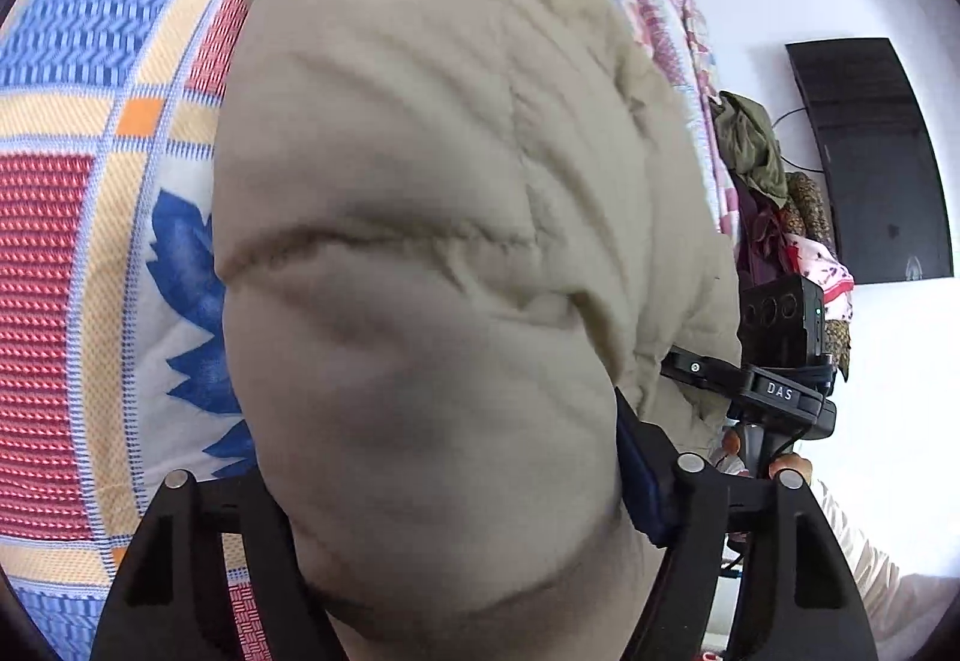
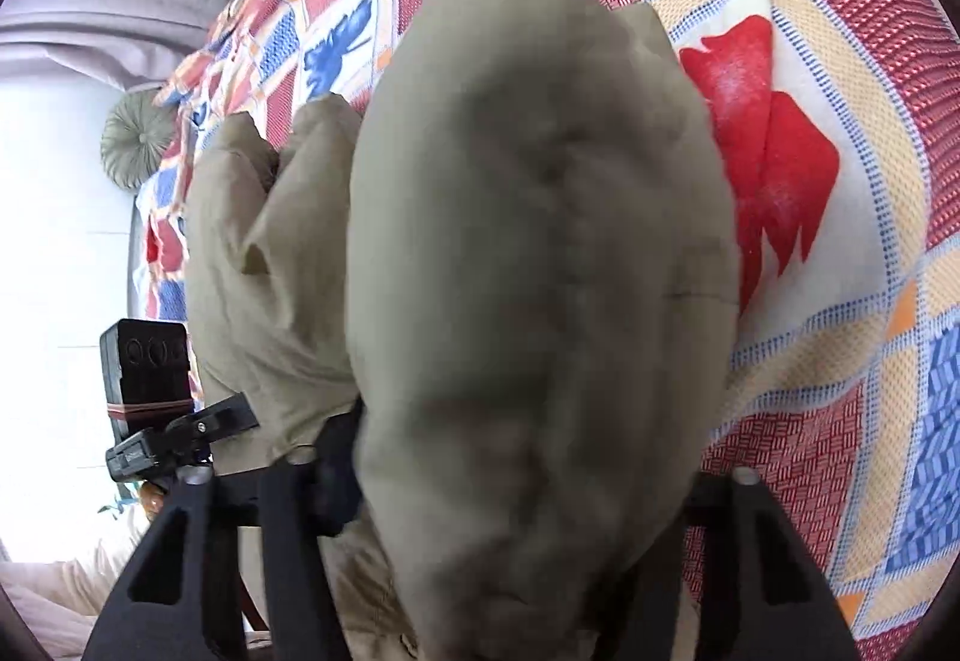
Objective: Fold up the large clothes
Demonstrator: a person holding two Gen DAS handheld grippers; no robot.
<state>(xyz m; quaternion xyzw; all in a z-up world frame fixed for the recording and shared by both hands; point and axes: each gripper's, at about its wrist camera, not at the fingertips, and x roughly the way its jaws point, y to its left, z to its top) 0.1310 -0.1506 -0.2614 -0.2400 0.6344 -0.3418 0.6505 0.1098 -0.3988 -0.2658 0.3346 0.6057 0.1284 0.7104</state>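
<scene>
Here we see, from two cameras each riding on a hand-held claw, a bulky beige padded coat (image 1: 420,217) bunched up and filling most of both views. In the left wrist view, the left gripper (image 1: 444,487) has its two black jaws set on either side of a thick roll of the coat, the blue pad (image 1: 639,481) on one jaw pressing into the fabric, so we judge it to be pinching the coat. In the right wrist view, the right gripper (image 2: 510,487) likewise has a fat fold of the same coat (image 2: 540,253) wedged between its jaws and appears clamped on it, though the padding hides the contact itself. We judge that both claws hold the garment at once so that a wide section can be carried over in one fold. Behind and beneath the coat lies a patchwork bedspread (image 1: 78,133) in red, blue and cream squares with leaf shapes. Each claw also shows beside the coat in the other's view, so the two grips sit near one another. A dark screen (image 1: 876,157) hangs on the white wall beyond.
</scene>
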